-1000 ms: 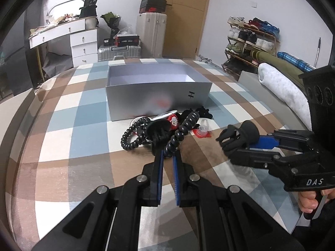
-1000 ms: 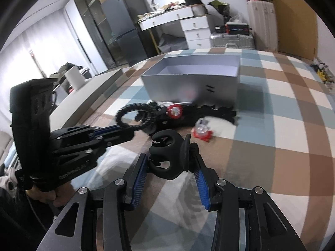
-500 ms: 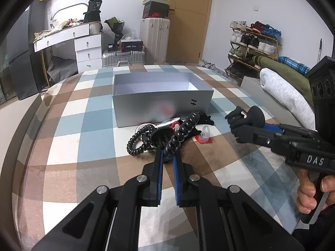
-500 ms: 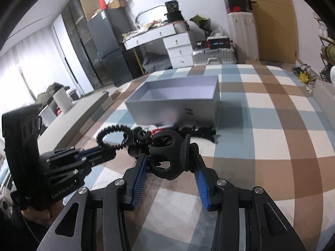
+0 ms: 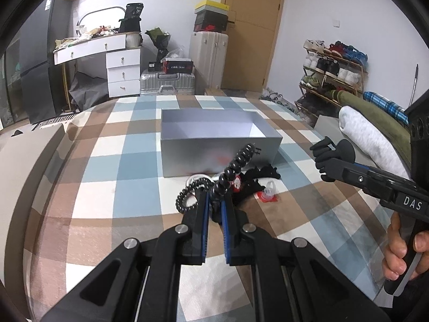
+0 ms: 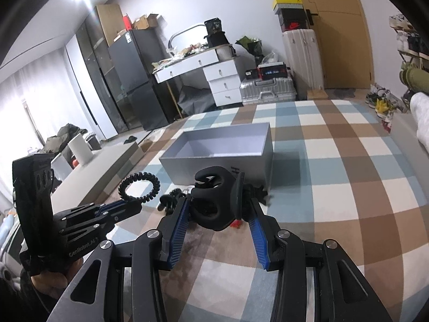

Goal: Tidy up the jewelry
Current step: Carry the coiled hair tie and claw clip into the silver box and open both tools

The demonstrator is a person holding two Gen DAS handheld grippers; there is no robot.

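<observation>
Black plastic, the claw hair clip [image 6: 214, 201] sits clamped between the right gripper [image 6: 218, 214] pads, raised just in front of the silver box [image 6: 222, 155]. The left gripper [image 5: 214, 209], pressed together, pinches a black spiral hair tie [image 6: 139, 187] beside it. Both pieces look mid-carry; next, I judge, comes lifting them over the box's near wall and releasing inside. More items [image 5: 254, 182] lie at the box's foot.
</observation>
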